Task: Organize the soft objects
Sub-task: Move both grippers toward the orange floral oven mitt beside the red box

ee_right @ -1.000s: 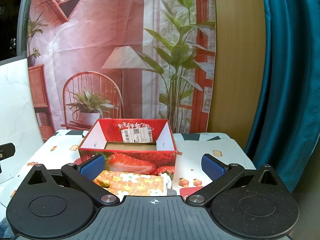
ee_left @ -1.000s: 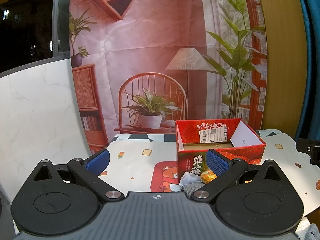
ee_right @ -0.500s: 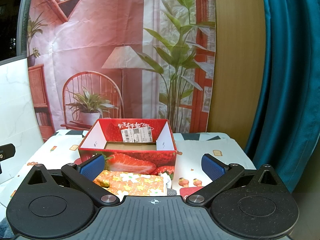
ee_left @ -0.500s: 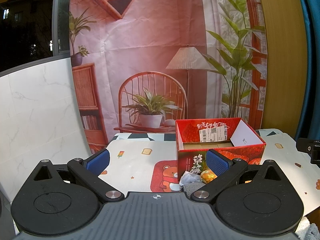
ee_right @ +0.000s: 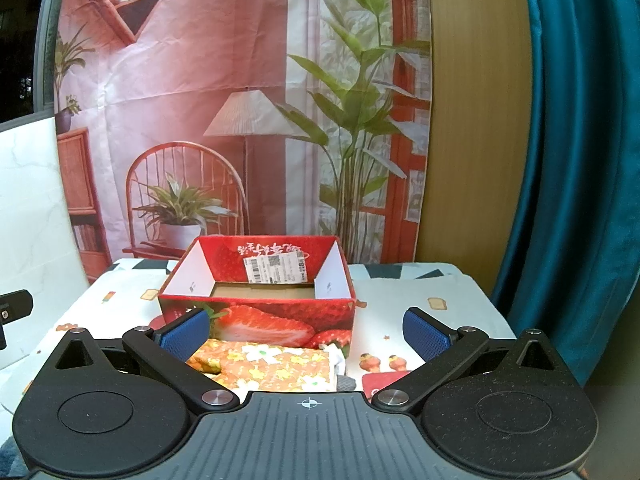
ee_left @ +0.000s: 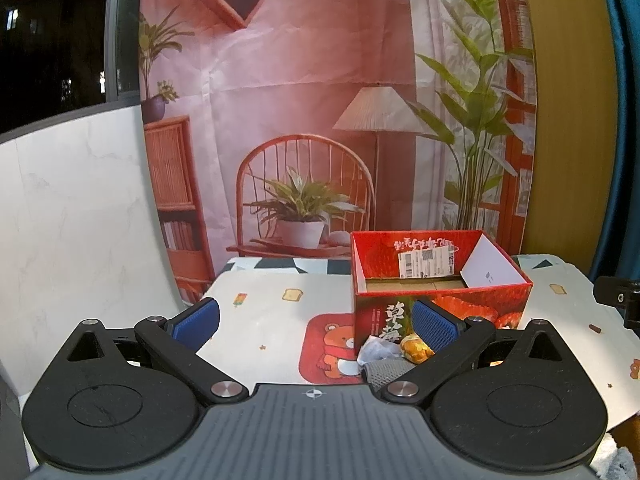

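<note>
With both the left gripper [ee_left: 314, 320] & right gripper [ee_right: 306, 332] spread wide, empty, the floral cloth [ee_right: 266, 366] at lower centre, touching the red box [ee_right: 256, 304], could be snagged on the box wall if lifted carelessly.

Folded cloth [ee_right: 272, 368] before box [ee_right: 256, 312] on table [ee_right: 440, 300]
</note>
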`<state>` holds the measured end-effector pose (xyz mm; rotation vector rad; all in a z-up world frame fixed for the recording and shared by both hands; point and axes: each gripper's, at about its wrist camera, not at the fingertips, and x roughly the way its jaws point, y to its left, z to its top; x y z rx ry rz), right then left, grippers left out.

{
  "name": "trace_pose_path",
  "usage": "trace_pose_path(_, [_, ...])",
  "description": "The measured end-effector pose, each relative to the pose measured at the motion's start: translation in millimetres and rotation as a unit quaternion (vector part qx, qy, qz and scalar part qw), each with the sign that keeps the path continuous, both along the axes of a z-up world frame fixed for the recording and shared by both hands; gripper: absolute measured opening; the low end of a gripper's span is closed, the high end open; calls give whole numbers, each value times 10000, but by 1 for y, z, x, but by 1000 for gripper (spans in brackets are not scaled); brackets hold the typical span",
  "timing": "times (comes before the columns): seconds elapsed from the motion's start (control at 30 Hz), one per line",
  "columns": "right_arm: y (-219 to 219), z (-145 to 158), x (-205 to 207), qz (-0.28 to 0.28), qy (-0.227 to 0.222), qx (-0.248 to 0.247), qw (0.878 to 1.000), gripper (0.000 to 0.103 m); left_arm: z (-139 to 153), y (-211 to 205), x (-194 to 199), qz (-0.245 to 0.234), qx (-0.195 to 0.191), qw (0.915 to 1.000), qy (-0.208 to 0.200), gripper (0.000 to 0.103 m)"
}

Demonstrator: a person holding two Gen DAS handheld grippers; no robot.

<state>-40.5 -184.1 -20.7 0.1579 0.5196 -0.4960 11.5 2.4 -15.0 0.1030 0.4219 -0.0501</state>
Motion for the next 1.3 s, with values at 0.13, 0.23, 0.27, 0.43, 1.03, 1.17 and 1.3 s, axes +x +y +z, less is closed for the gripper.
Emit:
trace_pose_path(0.13, [0,-6,0,7,-23,71,10000,103,-3,1,5,-15,-44,10000,80,103])
trace_pose_path(0.23, [-3,-11,-1,61,-104,207,9997,103,-7,2,8,-37,-81,9999,104,103])
trace_pose_path(0.27, [-5,-12,-1,81,-140,252,9996,103,-8,3,9,-29,-99,9999,121,103])
trace_pose_path(0.43, [-13,-23,-2,86,-346,298,9989,103,-19,4,22,20,-153,9996,240,103])
trace_pose_path(1.03, [-47,-72,10,161,-15,643,9978,103,-55,-11,60,-144,139,9995,237,103])
trace_pose_path(1.17, [-60,-81,22,126,182,438,9988,103,-64,-19,74,-325,201,9989,281,103])
trace_pose_path(1.3, [-75,-95,29,1,269,386,9989,103,-77,-24,89,-549,14,9973,484,103])
